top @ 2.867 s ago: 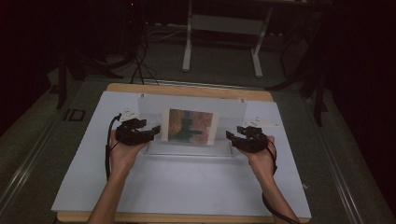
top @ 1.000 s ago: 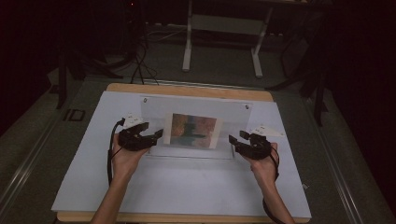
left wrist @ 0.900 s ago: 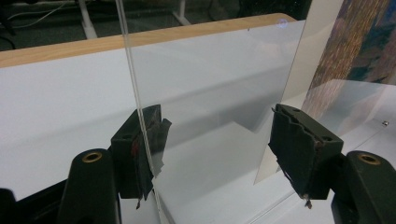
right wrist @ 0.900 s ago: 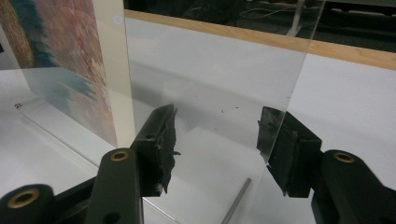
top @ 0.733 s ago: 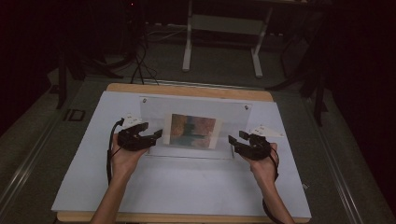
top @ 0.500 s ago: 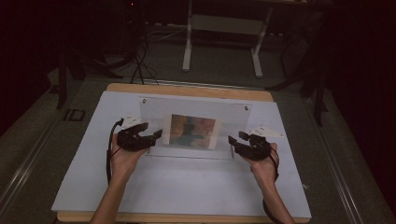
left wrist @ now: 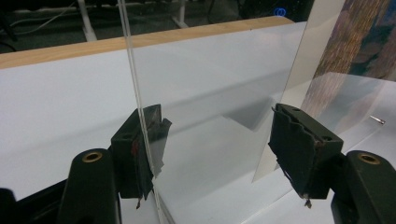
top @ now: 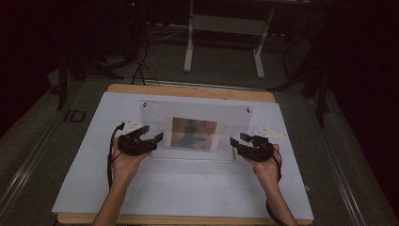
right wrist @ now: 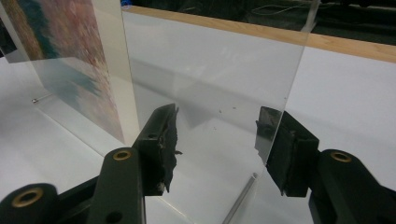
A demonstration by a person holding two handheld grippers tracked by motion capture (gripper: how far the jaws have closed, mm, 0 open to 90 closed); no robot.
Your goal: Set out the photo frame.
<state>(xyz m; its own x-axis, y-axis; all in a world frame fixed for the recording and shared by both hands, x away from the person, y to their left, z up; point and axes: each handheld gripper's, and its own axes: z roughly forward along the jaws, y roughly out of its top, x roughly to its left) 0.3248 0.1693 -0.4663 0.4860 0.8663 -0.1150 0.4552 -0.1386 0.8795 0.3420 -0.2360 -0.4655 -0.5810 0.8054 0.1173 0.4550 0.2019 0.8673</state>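
While the clear acrylic panel [top: 197, 129] with a printed picture [top: 194, 133] stands on the white counter [top: 188, 188], left gripper [top: 149, 140] and right gripper [top: 239, 142] flank it, fingers [left wrist: 140, 149] open.

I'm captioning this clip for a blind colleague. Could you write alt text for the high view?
A person's two hands each hold a black claw, left claw and right claw, open at opposite ends of a clear acrylic frame with a colourful picture inside. The frame stands on a white sheet over a wooden table in a dark room.
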